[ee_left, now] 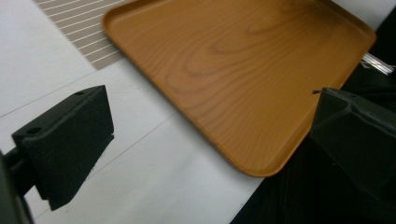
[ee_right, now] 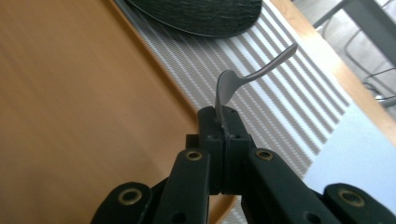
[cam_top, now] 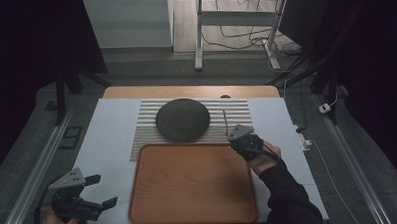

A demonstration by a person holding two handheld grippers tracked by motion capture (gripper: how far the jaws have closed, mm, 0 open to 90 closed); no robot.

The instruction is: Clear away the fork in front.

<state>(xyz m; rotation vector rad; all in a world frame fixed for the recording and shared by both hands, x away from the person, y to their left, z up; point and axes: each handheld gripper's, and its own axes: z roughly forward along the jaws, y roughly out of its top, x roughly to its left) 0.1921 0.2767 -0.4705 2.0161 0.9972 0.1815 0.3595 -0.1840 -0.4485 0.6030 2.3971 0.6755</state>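
Note:
My right gripper (cam_top: 232,137) (ee_right: 223,125) is shut on one end of a piece of metal cutlery (cam_top: 225,119) (ee_right: 254,76), whose slim handle sticks out beyond the jaws. It hovers over the far right corner of the wooden tray (cam_top: 189,185) (ee_right: 70,107), close to the striped placemat (cam_top: 236,110) (ee_right: 289,102). A dark round plate (cam_top: 182,119) (ee_right: 201,14) lies on that mat, just left of the cutlery. My left gripper (cam_top: 101,191) (ee_left: 210,112) stands open and holds nothing at the near left of the table, beside the tray's left edge (ee_left: 187,98).
A white cover (cam_top: 107,140) lies over the table under the mat and the tray. Beyond the far edge stand a desk frame (cam_top: 199,37) and loose cables (cam_top: 244,38) on the floor. Metal rails (cam_top: 43,162) run along both sides.

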